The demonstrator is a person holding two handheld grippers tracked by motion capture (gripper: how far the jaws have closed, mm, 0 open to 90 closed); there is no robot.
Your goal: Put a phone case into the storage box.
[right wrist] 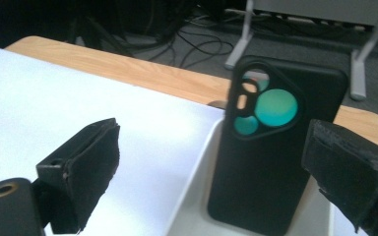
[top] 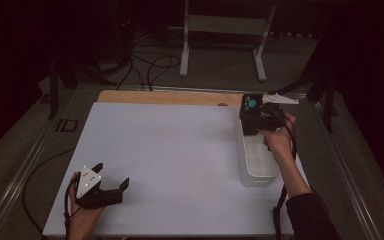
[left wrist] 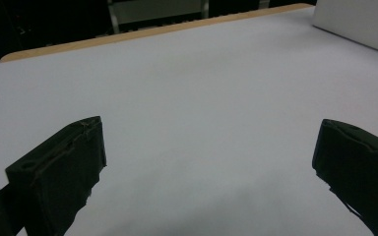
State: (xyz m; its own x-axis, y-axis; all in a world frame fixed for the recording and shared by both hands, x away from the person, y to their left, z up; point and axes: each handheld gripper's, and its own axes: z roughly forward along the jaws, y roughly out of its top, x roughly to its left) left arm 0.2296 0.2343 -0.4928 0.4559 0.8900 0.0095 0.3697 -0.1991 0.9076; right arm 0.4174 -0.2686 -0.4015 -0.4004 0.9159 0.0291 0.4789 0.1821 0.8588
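Your right tongs (top: 256,116) hang over the far end of the bin (top: 256,170) at the right edge of the bench (top: 180,150), your wrist bent forward and your forearm coming in from the bottom right, dark sleeve pushed up to mid-arm. In the right gripper view the jaws stand wide apart, and the phone case (right wrist: 270,147) stands upright beyond them inside the bin (right wrist: 197,206), its back toward you, the camera cut-outs showing green (the jaws do not touch it in this view). From above the case (top: 250,105) shows as a dark block at the bin's far end, close to the tongs.

Your left tongs (top: 112,186) rest low at the near left corner of the bench, held in your left hand (top: 82,212), pointing right and slightly away from you. Their jaws are spread wide with bare white sheet between them; the left gripper view shows the left tongs (left wrist: 211,162) over the sheet (left wrist: 192,98), with the bin's wall (left wrist: 359,24) at the top right.

The bench carries a white sheet (top: 170,165) that leaves a strip of wood bare along the far edge. Beyond it the room is dim: grey floor, loose black cables (top: 150,65) and a pale stand (top: 225,35) on two legs.
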